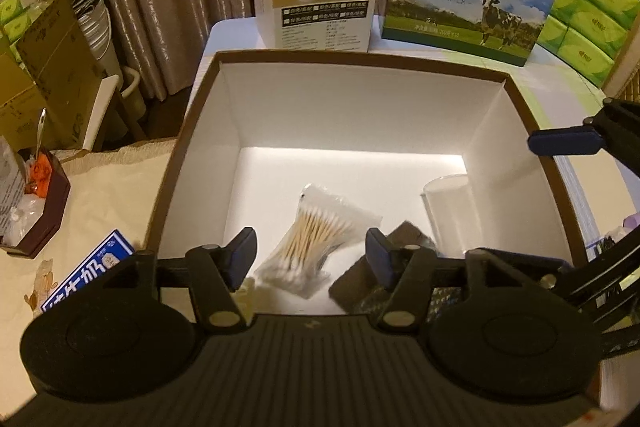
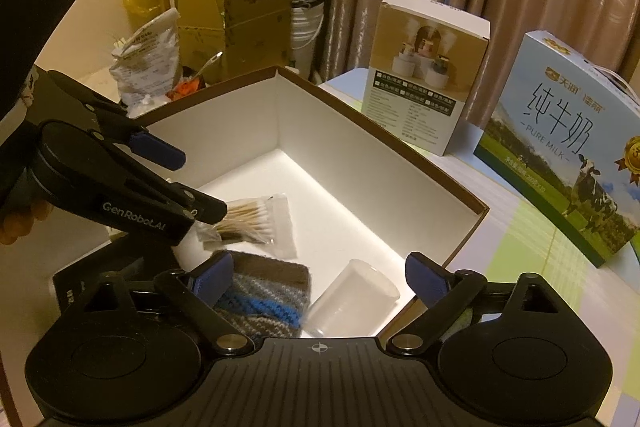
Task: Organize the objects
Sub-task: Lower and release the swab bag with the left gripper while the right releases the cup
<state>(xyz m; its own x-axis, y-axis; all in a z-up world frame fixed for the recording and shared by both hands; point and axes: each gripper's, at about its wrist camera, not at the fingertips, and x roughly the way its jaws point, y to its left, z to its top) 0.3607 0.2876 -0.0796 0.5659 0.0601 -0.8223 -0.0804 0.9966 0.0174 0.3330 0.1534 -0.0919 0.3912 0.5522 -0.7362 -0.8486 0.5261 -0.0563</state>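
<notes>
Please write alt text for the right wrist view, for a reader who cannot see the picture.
An open white-lined box holds a bag of cotton swabs, a striped knitted cloth and a clear plastic cup. The right gripper is open above the cup; the left gripper is open over the swabs. A milk carton stands behind.

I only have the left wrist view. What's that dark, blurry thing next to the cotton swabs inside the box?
Observer: A knitted cloth, striped brown, grey and blue, lying on the floor of the box.
Operator: And the clear thing beside it?
Observer: A clear plastic cup, apparently on its side, close to the box wall.
Operator: Is the right gripper holding anything?
Observer: No. The right gripper is open; the cup shows between its fingers, but no pad presses on it.
</notes>
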